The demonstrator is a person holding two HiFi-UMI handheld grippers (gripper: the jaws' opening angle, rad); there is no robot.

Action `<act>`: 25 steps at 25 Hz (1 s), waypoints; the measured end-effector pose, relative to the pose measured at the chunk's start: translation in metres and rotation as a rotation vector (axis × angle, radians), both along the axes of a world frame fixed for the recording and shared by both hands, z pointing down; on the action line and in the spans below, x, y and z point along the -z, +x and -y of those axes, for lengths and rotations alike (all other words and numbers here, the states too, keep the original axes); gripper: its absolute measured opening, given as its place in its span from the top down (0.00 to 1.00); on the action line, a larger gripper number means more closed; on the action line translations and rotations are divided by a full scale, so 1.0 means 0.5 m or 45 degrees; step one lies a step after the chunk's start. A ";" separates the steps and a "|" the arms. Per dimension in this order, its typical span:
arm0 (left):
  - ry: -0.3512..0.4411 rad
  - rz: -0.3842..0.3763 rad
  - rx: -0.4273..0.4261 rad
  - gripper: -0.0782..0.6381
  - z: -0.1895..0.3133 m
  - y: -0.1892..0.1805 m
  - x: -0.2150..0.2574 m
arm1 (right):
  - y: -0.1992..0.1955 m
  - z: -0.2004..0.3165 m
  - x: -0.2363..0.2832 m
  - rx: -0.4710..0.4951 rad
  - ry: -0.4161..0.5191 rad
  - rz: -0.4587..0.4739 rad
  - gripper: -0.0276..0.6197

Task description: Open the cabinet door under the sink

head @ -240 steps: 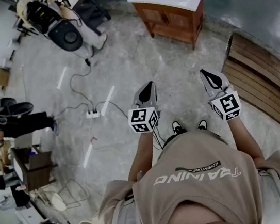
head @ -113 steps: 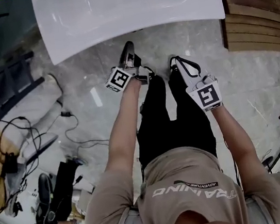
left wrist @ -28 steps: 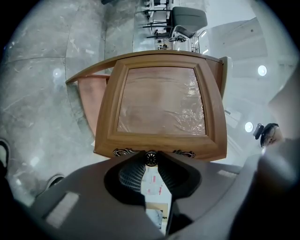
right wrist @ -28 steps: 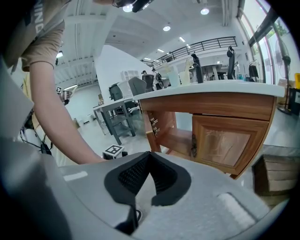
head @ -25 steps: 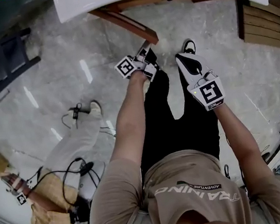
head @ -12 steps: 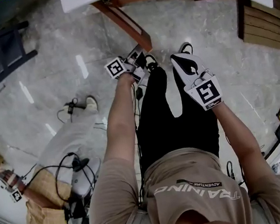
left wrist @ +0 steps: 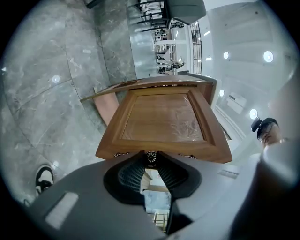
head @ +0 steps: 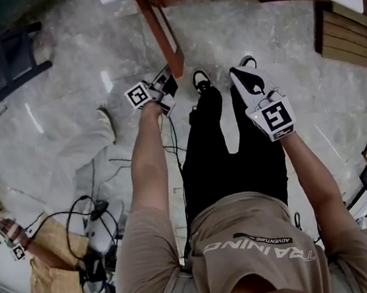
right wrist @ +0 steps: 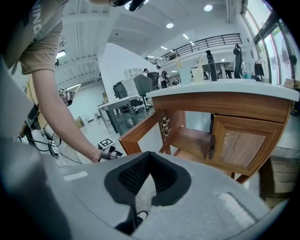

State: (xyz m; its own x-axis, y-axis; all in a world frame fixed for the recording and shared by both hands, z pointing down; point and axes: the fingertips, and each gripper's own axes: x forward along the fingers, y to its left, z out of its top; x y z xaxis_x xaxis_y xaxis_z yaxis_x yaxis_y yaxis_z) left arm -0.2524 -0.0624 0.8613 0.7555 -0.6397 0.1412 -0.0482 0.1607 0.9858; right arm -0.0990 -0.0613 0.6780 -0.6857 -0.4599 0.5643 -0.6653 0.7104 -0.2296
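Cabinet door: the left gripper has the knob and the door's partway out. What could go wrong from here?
1. The left gripper is closing on the small knob with its jaw tips only. It could slip off as the door swings.
2. In the head view the door's free edge sits close to the left shoe. More swing could hit it.
3. Loose cables trail at that view's left, a trip hazard when stepping back.

Wooden planks (head: 351, 35), grey marble floor (head: 76, 111)
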 end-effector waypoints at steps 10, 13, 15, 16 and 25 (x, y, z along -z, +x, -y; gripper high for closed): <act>0.013 0.027 0.005 0.76 0.008 -0.079 0.002 | -0.047 -0.023 0.005 0.026 -0.037 -0.019 0.95; 0.028 0.038 0.031 0.76 0.011 -0.076 0.017 | -0.044 -0.028 0.017 -0.008 -0.085 -0.010 0.95; 0.056 0.062 0.061 0.75 0.013 -0.074 0.024 | -0.046 -0.032 0.031 -0.016 -0.097 -0.004 0.95; 0.065 0.105 0.064 0.75 0.012 -0.077 0.021 | -0.049 -0.031 0.041 -0.013 -0.091 -0.005 0.95; -0.207 0.387 0.064 0.87 -0.117 -0.079 0.011 | -0.053 -0.038 0.156 -0.008 -0.004 0.002 0.95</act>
State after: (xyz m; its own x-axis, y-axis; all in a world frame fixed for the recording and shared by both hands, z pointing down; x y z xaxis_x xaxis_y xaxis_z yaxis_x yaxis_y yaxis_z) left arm -0.2920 -0.0039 0.8560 0.6313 -0.6256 0.4583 -0.3240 0.3242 0.8888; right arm -0.1254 -0.0424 0.5999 -0.6840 -0.4621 0.5644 -0.6691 0.7056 -0.2332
